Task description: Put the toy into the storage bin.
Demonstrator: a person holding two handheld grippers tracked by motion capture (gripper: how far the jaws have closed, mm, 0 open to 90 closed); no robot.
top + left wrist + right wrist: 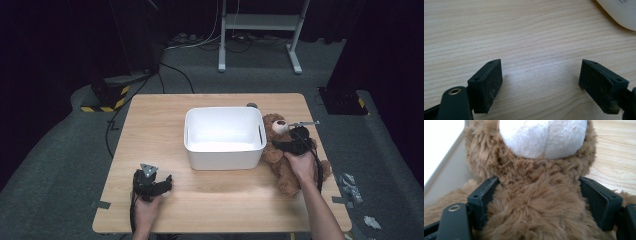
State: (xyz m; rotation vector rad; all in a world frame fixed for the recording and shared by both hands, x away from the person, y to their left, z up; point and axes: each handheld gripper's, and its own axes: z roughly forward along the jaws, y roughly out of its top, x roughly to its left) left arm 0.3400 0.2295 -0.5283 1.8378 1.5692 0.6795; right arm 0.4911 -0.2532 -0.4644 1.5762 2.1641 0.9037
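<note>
Right hand-held gripper (pixel 541 202) straddles the teddy bear (pixel 285 150), jaws spread around its chest.
Bear lies just right of the white tub (pixel 225 137), likely for lifting in; left hand-held gripper (pixel 541 85) idles spread nearer the counter (pixel 225 195) edge.

Bin (pixel 225 137) mid-table (pixel 150 125), teddy bear (pixel 285 160) touching its right side, left claw (pixel 162 184) before the bin's left corner

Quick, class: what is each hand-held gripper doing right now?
Left hand-held gripper: open, empty, over the bare table.
Right hand-held gripper: open, jaws either side of the teddy bear, not yet clamped.
</note>
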